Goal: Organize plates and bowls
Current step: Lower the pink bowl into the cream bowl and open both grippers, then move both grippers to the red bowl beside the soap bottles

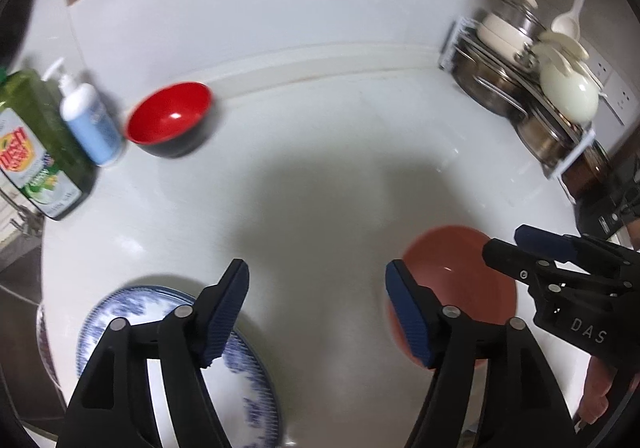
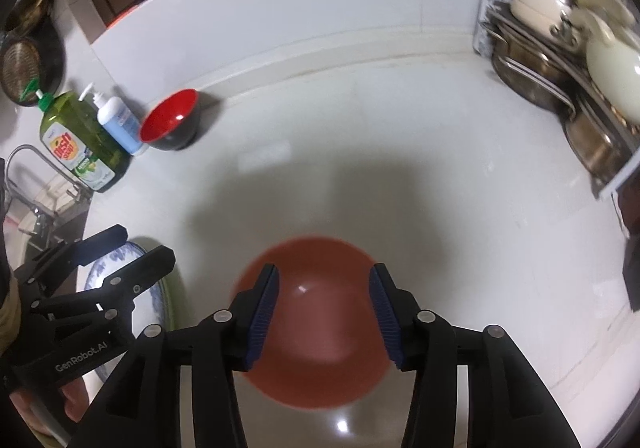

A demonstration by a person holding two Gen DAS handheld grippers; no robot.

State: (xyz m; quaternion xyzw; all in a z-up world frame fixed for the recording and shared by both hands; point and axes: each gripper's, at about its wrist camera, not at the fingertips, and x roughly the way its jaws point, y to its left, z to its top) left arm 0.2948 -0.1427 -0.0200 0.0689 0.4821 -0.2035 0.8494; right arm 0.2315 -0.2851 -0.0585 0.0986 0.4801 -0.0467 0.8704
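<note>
Now the right tool [image 2: 324,312] hovers open over the brown bowl [image 2: 312,322] on the desk [image 2: 360,151], apparently lining up a grab, while the left tool [image 1: 316,312], also open and empty, waits beside it above the blue-patterned plate [image 1: 160,308].

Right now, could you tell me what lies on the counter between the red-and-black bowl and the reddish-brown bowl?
Nothing: in the right wrist view, bare white counter separates the red-and-black bowl from the reddish-brown bowl.
</note>
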